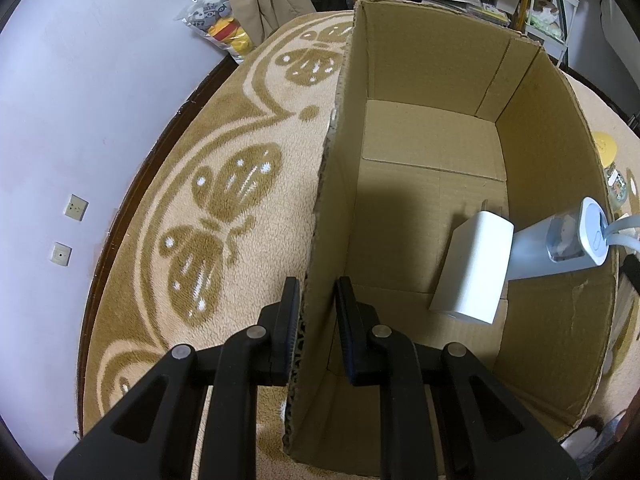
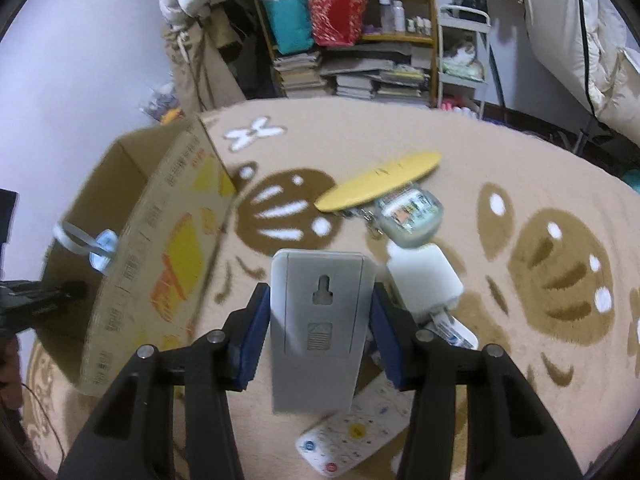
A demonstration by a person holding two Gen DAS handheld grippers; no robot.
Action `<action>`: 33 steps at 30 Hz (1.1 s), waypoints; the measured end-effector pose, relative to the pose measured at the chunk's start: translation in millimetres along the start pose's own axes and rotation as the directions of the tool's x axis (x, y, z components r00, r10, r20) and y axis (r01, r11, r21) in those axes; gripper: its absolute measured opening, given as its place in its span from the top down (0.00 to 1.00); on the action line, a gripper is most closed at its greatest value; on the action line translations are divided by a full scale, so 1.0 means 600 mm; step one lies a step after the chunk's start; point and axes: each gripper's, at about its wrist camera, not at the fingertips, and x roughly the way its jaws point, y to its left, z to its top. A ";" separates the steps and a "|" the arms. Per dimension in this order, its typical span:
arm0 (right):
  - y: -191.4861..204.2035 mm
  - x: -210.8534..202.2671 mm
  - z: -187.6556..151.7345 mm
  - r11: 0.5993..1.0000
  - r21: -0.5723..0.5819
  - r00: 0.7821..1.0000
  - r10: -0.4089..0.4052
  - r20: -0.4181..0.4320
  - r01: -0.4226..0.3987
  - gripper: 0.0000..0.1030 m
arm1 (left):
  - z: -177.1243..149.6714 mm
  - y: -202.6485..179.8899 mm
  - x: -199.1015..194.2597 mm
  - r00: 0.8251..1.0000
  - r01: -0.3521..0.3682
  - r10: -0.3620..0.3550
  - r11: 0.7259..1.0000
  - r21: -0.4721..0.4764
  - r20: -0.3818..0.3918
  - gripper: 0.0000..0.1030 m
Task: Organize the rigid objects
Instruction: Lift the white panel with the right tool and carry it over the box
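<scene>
Left tongs [image 1: 316, 304] pinching corrugated cardboard box [image 1: 432, 148] wall, fleecy rug [image 1: 224, 200]

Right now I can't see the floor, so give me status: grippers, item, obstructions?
Left gripper shut on cardboard box wall. Right gripper shut on grey remote holder, lifted. Path to box looks unobstructed.

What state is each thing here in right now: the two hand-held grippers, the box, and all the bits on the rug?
Left hand-held gripper: shut on box wall.
Right hand-held gripper: shut on grey holder, lifted.
Box: open, upright.
White adapter: in box, leaning.
Bottle: in box, tilted.
Remote: on rug, buttons up.
Yellow lid: tilted on jar.
</scene>
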 end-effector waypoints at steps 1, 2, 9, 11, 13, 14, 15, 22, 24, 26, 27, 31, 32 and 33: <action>0.004 -0.003 0.003 1.000 -0.005 1.000 0.005 0.006 -0.004 0.49 | 0.000 0.000 0.000 1.000 0.001 -0.001 1.000 -0.001 -0.001 0.83; 0.009 -0.005 0.006 1.000 -0.011 1.000 0.009 0.012 -0.009 0.49 | 0.001 0.001 0.000 1.000 0.001 -0.001 1.000 -0.001 -0.001 0.83; 0.032 -0.014 0.024 0.998 -0.026 0.998 0.052 0.032 -0.051 0.49 | 0.001 0.003 0.000 1.000 0.003 -0.003 1.000 -0.003 -0.001 0.83; 0.037 -0.017 0.028 0.998 -0.036 0.998 0.056 0.033 -0.054 0.49 | 0.001 0.004 -0.001 1.000 0.003 -0.003 1.000 -0.003 -0.001 0.83; 0.040 -0.016 0.034 0.998 -0.042 0.998 0.056 0.026 -0.055 0.49 | 0.001 0.003 0.000 1.000 0.003 -0.003 1.000 -0.003 -0.001 0.83; 0.041 -0.016 0.038 0.997 -0.042 0.998 0.061 0.023 -0.060 0.49 | 0.001 0.003 -0.001 1.000 0.003 -0.003 1.000 -0.003 -0.001 0.83; 0.042 -0.019 0.042 0.997 -0.044 0.997 0.069 0.023 -0.068 0.49 | 0.001 0.003 -0.001 1.000 0.003 -0.003 1.000 -0.004 -0.002 0.83; 0.058 -0.051 0.076 0.988 -0.083 0.989 0.139 0.052 -0.134 0.49 | 0.001 0.004 -0.001 1.000 0.001 -0.001 1.000 -0.005 -0.002 0.83; 0.065 -0.060 0.085 0.986 -0.093 0.988 0.142 0.059 -0.136 0.49 | 0.001 0.002 -0.001 1.000 -0.002 0.002 1.000 -0.003 -0.002 0.83; 0.074 -0.069 0.096 0.984 -0.102 0.985 0.154 0.075 -0.146 0.49 | 0.001 0.001 0.000 1.000 -0.006 0.006 1.000 -0.001 -0.002 0.83; 0.078 -0.071 0.101 0.983 -0.107 0.984 0.160 0.081 -0.151 0.49 | 0.001 0.000 0.000 1.000 -0.007 0.007 1.000 0.000 -0.002 0.83; 0.099 -0.083 0.124 0.976 -0.133 0.975 0.187 0.116 -0.171 0.49 | 0.000 -0.001 0.000 1.000 -0.010 0.010 1.000 0.000 -0.002 0.83; 0.106 -0.086 0.130 0.973 -0.142 0.972 0.201 0.125 -0.183 0.49 | 0.000 -0.001 0.000 1.000 -0.011 0.011 1.000 0.001 -0.002 0.83; 0.111 -0.088 0.135 0.970 -0.147 0.968 0.213 0.130 -0.194 0.49 | 0.001 -0.002 0.001 1.000 -0.013 0.013 1.000 0.002 -0.001 0.83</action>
